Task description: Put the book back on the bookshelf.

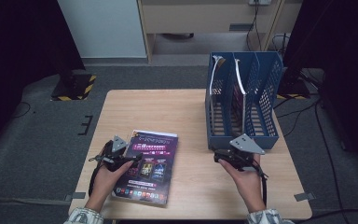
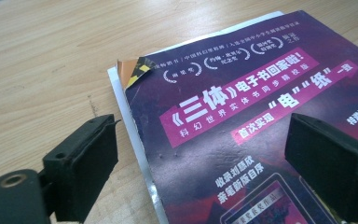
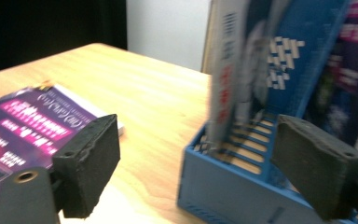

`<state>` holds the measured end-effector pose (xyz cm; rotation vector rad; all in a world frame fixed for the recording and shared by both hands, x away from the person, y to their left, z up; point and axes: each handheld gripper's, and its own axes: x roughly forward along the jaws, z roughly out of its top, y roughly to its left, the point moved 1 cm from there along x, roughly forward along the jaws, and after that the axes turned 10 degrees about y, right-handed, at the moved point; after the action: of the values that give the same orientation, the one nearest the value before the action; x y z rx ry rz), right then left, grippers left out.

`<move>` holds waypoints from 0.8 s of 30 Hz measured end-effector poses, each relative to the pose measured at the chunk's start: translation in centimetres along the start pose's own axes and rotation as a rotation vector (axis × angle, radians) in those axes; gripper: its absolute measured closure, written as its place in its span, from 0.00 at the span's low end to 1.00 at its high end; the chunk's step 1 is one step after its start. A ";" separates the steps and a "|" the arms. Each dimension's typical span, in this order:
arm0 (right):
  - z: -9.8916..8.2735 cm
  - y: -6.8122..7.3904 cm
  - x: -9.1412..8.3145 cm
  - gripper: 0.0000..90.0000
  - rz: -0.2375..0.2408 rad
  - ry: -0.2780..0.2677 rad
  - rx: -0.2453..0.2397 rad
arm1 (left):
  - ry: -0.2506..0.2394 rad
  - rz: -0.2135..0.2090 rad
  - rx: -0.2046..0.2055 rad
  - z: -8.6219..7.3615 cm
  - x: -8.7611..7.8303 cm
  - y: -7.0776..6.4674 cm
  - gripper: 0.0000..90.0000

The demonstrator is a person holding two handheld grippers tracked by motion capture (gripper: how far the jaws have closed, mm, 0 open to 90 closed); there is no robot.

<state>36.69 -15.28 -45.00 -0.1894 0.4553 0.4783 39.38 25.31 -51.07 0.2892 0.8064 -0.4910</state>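
I held the left gripper (image 2: pixel 200 163), jaws apart, astride the magazine (image 2: pixel 261 121) edge for pickup; right gripper (image 3: pixel 209 172), jaws apart, faced the rack (image 3: pixel 233 186).

A wooden table (image 1: pixel 186 116) carries a purple magazine (image 1: pixel 150 163) and a blue file rack (image 1: pixel 242 102)

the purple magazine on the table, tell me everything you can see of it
The magazine lies flat, cover up, on the wooden table, near its front left. The glossy cover is dark purple with pink banners, white Chinese print and pictures of tablet screens. One top corner is dog-eared, showing orange underneath, and white pages peek out along that edge. The left gripper straddles its left edge, jaws open, pads not pressing it.
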 end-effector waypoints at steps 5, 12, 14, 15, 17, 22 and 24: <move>-0.5 1.9 1.1 0.25 0.053 0.030 -0.053 | 0.013 0.001 0.018 -0.1 0.2 -0.1 0.16; -1.1 3.3 2.3 0.28 0.081 0.067 -0.125 | 0.040 -0.013 0.031 -0.2 0.6 -0.2 0.22; -1.2 3.6 2.6 0.27 0.090 0.081 -0.129 | 0.048 -0.015 0.027 -0.2 0.7 -0.2 0.22; -1.3 3.7 2.7 0.27 0.095 0.086 -0.132 | 0.051 -0.018 0.022 -0.3 0.8 -0.1 0.21; -1.4 3.9 2.9 0.26 0.099 0.096 -0.139 | 0.056 -0.025 0.004 -0.4 0.9 0.0 0.20; -1.6 4.4 3.1 0.22 0.118 0.121 -0.145 | 0.060 -0.058 -0.045 -0.6 1.1 0.3 0.16; -1.7 4.5 3.3 0.21 0.127 0.128 -0.141 | 0.058 -0.069 -0.051 -0.6 1.2 0.4 0.16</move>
<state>36.47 -10.54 -48.30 -0.3300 0.5615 0.6261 39.90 25.50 -52.34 0.2293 0.8866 -0.5281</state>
